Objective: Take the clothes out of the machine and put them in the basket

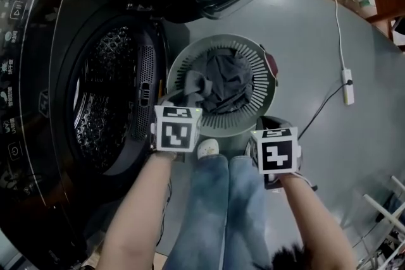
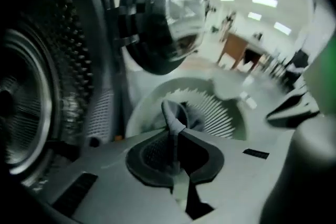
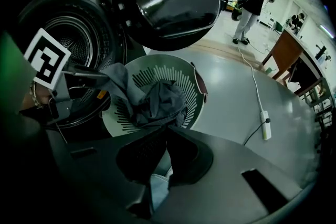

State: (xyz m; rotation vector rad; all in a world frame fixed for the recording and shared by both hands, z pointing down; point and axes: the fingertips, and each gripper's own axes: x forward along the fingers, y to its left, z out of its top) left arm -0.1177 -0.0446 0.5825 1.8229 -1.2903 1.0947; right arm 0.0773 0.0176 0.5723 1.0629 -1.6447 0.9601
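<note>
The left gripper [image 2: 176, 139] is clamped on one grey garment [image 2: 175, 115], which is trailed into the one basket [image 1: 253, 114] over a dark heap [image 1: 228, 82]. The right gripper [image 3: 165, 136] is held closed, empty. One machine [image 1: 104, 95] is seen open alongside.

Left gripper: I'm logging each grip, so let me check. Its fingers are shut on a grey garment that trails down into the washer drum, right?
Not quite. The left gripper is shut on the grey garment, but the cloth trails into the laundry basket, not the washer drum. The left gripper view shows it running from the gripper into the basket.
</note>
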